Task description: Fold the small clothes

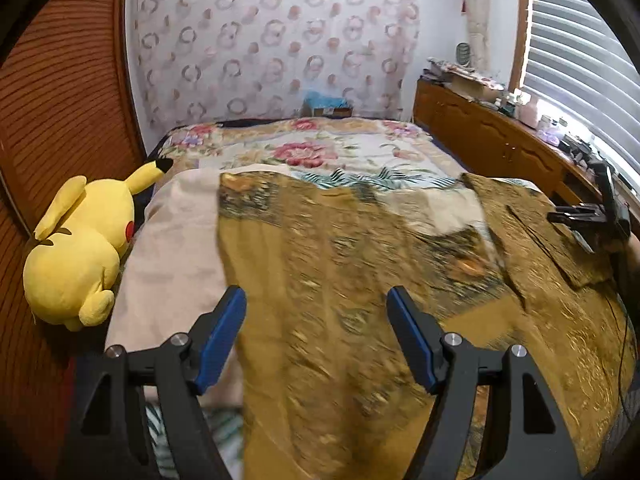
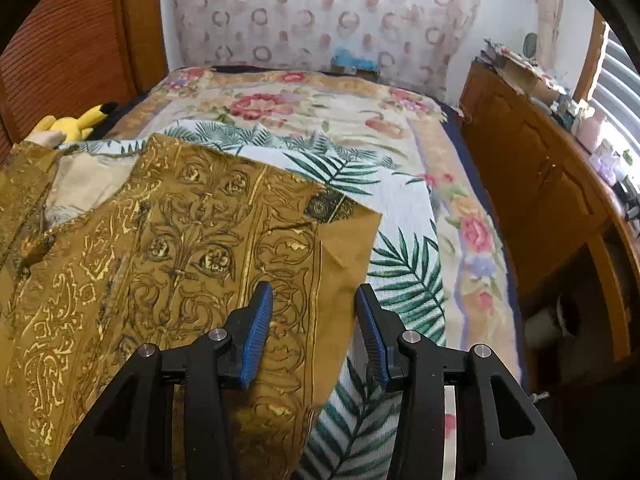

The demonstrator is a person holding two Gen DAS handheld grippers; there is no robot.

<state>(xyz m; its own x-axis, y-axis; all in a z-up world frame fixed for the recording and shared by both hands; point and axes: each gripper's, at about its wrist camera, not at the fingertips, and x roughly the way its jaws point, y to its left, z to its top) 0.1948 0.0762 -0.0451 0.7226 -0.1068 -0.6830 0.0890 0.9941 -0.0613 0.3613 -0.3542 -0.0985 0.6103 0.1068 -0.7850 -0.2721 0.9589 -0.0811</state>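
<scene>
A mustard-gold garment [image 1: 340, 264] with dark and gold ornament print lies spread on the bed, its pale lining [image 1: 176, 240] turned up at the left. My left gripper [image 1: 316, 300] is open and empty above the garment's near part. In the right wrist view the same garment [image 2: 168, 264] fills the left half, and its right side edge [image 2: 352, 264] runs between my fingers. My right gripper [image 2: 314, 296] is open, its jaws standing either side of that edge. The right gripper also shows in the left wrist view [image 1: 588, 216] at the far right.
A palm-leaf sheet [image 2: 404, 272] lies under the garment on a floral bedspread [image 2: 320, 112]. A yellow Pikachu plush [image 1: 80, 252] sits at the bed's left edge by a wooden panel [image 1: 60, 100]. A cluttered wooden cabinet [image 2: 540, 184] runs along the right, under window blinds [image 1: 580, 72].
</scene>
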